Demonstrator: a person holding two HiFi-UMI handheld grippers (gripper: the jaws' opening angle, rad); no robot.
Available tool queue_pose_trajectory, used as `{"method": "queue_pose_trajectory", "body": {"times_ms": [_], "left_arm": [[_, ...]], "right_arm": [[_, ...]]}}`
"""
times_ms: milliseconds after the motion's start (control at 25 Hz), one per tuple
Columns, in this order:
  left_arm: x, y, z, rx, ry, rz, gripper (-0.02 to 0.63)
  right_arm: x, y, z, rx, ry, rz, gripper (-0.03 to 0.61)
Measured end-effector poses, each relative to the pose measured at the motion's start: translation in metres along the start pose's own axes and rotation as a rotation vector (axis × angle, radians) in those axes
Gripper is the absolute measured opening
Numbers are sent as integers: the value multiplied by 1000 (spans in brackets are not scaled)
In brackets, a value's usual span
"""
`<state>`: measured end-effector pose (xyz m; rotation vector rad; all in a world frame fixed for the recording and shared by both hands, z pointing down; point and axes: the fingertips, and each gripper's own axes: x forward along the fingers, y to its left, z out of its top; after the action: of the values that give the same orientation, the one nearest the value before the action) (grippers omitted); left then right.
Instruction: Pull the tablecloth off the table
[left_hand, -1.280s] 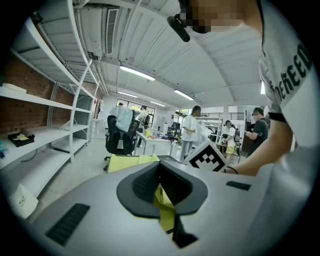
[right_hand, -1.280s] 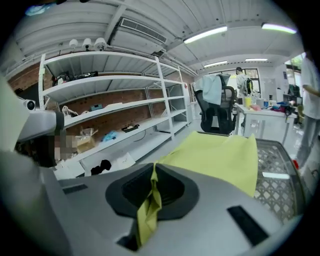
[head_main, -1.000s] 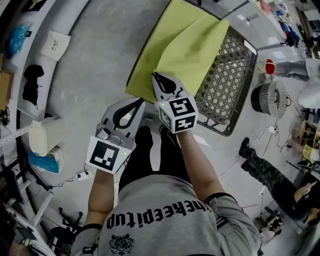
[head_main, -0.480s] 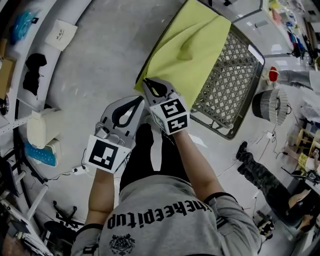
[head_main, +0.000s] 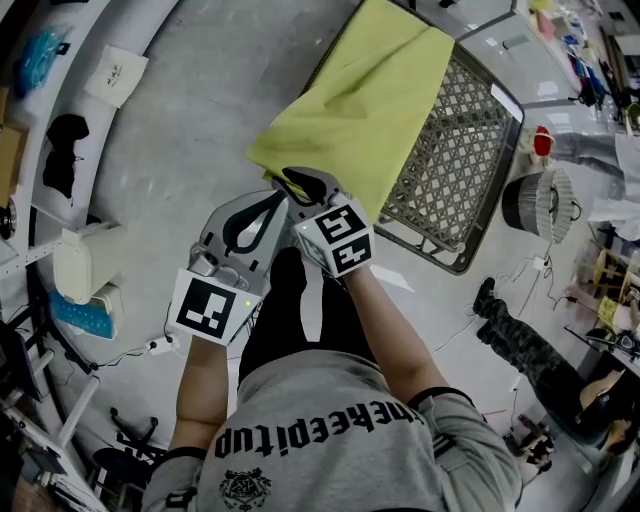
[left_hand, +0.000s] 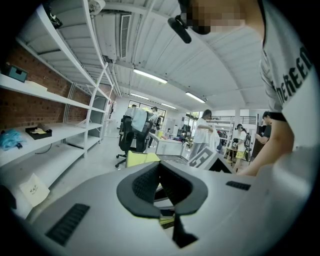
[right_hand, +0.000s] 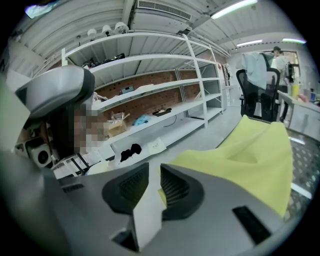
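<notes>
The left gripper is hovering with jaws together on nothing, just beside the right gripper, whose jaws have just been opening with a corner of the tablecloth lying loose between them. The pull is judged partway done, and the next move is calling for a firm clamp on that corner before drawing back. Ahead of the right gripper's tip, the yellow-green tablecloth is bunching and sagging off the near edge of the mesh table, its far part covering the top.
</notes>
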<state>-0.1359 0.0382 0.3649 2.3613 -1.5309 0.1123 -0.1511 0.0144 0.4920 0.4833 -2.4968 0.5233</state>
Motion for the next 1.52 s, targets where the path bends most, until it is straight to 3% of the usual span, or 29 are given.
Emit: {"method": "queue_pose_trajectory", "body": {"times_ms": [200, 640, 1080, 1520], "left_arm": [[1, -5, -1, 14, 1, -24, 12], [28, -47, 16, 93, -10, -164, 12], [49, -109, 24, 150, -1, -315, 12], [76, -157, 35, 207, -13, -324, 12]], "right_arm": [[-19, -9, 7, 7, -62, -57, 12], [-105, -39, 31, 53, -220, -193, 11], [-180, -52, 17, 113, -302, -327, 11], [-238, -70, 7, 131, -352, -352, 11]]}}
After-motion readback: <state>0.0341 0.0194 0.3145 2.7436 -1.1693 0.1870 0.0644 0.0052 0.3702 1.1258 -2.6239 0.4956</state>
